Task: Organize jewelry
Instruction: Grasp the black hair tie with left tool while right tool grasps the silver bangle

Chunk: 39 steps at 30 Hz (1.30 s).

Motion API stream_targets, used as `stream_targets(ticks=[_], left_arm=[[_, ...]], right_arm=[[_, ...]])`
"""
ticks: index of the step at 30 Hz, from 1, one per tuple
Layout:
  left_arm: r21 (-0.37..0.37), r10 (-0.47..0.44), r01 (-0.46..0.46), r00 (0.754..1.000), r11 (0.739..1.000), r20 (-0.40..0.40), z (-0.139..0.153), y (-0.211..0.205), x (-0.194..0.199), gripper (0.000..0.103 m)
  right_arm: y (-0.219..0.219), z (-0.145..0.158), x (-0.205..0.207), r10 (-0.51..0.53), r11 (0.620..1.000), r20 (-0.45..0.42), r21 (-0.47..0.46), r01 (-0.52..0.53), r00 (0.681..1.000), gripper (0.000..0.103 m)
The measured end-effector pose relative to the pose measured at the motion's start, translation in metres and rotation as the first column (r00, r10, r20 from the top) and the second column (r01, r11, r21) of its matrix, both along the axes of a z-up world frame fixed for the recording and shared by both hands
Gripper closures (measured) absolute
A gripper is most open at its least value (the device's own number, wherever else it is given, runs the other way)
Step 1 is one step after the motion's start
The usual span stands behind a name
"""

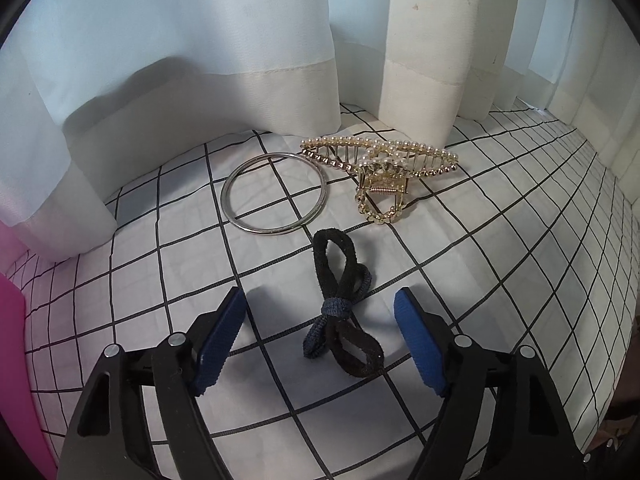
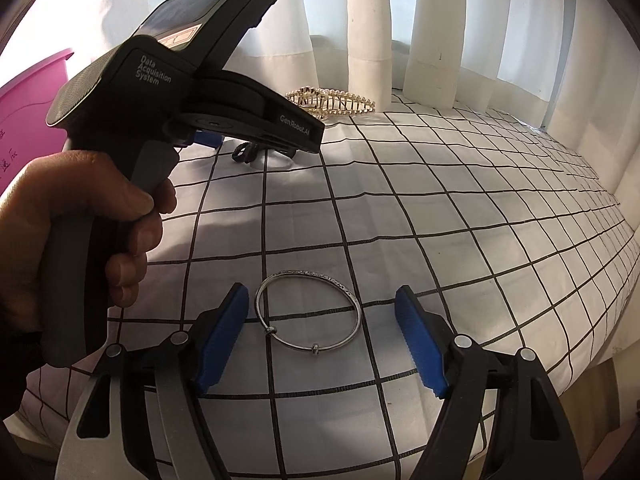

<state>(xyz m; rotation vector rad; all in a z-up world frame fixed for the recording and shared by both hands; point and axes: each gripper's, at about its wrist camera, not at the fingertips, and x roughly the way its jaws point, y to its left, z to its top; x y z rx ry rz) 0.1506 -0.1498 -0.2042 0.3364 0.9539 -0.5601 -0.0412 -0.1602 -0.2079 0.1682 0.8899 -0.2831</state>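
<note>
A bed under a white sheet [image 1: 500,240] with a black grid carries a plain silver bangle [image 1: 273,194], a pearl hair claw [image 1: 380,172], knotted hair ties [image 1: 340,304] and a beaded bangle [image 2: 309,314].

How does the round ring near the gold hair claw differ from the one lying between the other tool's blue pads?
The plain bangle is a smooth band; the beaded bangle has a patterned stretch and two small beads. The plain one lies beside the hair claw; the beaded one lies alone on the checked cloth. Both are silvery and lie flat.
</note>
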Motion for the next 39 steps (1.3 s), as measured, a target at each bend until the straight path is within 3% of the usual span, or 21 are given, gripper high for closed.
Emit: stream_targets(ticks=[3,5,7,10,27,39], left_arm=[[-0.005,-0.016,0.016,1.000,1.000,0.005,0.001,-0.004,-0.003,0.043],[-0.010,-0.018,0.018,1.000,1.000,0.008,0.002,-0.003,-0.003,0.054],[-0.013,-0.020,0.020,1.000,1.000,0.009,0.003,-0.003,-0.001,0.079],[-0.006,-0.018,0.018,1.000,1.000,0.006,0.004,-0.003,0.000,0.089],[-0.043,0.075,-0.074,0.997,0.996,0.020,0.027,0.040,-0.004,0.090],[-0.049,0.121,-0.120,0.992,0.992,0.027,0.045,0.058,-0.017,0.090]], right_arm=[[0.001,0.001,0.000,0.011,1.000,-0.002,0.007,-0.011,1.000,0.036],[0.004,0.002,0.000,0.025,1.000,-0.002,0.005,-0.025,1.000,0.045],[0.007,0.003,0.000,0.033,0.999,-0.001,0.000,-0.033,0.999,0.051],[0.006,0.003,0.000,0.031,0.999,0.002,0.014,-0.031,1.000,0.051],[0.000,0.005,-0.006,0.020,0.999,-0.007,0.043,-0.020,1.000,0.052],[-0.011,0.030,-0.011,0.041,0.999,0.006,0.019,-0.041,0.999,0.052]])
